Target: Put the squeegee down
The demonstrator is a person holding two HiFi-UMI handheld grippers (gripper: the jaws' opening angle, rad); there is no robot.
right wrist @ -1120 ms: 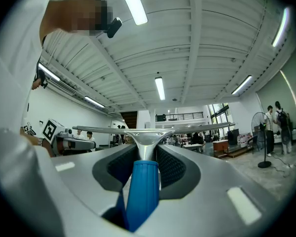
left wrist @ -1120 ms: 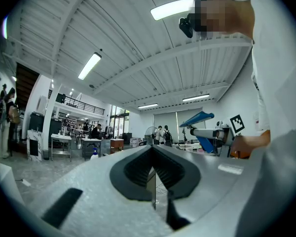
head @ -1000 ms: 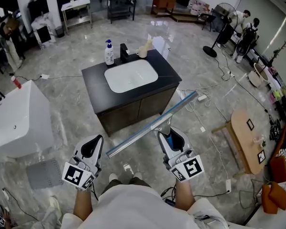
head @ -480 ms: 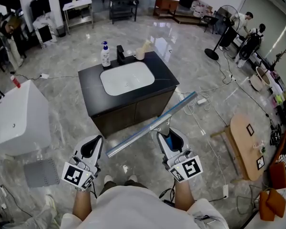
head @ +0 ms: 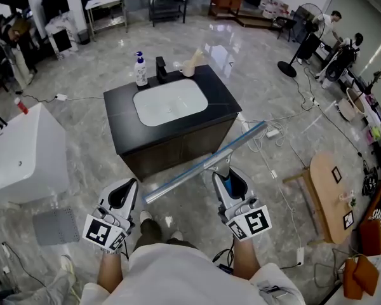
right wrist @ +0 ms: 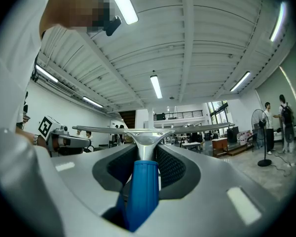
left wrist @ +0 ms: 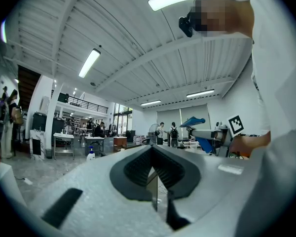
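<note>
The left gripper [head: 129, 188] is clenched on nothing, its 2 jaws together. Beside it, the right gripper [head: 221, 174] grasps the squeegee [head: 203, 164] by its blue handle [right wrist: 139, 196]. The handle runs back between the right jaws. The metal neck comes out past their tips, and the long blade lies crosswise just ahead of them. 1 end of the blade reaches across in front of the left gripper; the other slants away to the right. The squeegee is held off the floor, touching only the right jaws. A grey mat [head: 54, 229] lies on the floor to the left of the left gripper. Ahead of both grippers, past the blade, stands a black cabinet [head: 178, 146] with a white basin [head: 170, 102] set in its top. Along its far edge are a pump bottle [head: 140, 70], a dark tap [head: 161, 70] and a pale thing too small to tell. A white tub [head: 19, 157] sits further out on the left gripper's side, and a wooden table [head: 320, 183] is out to the right of the right gripper. Far beyond, to the right, are a fan [head: 303, 19] and 2 people [head: 350, 46].
</note>
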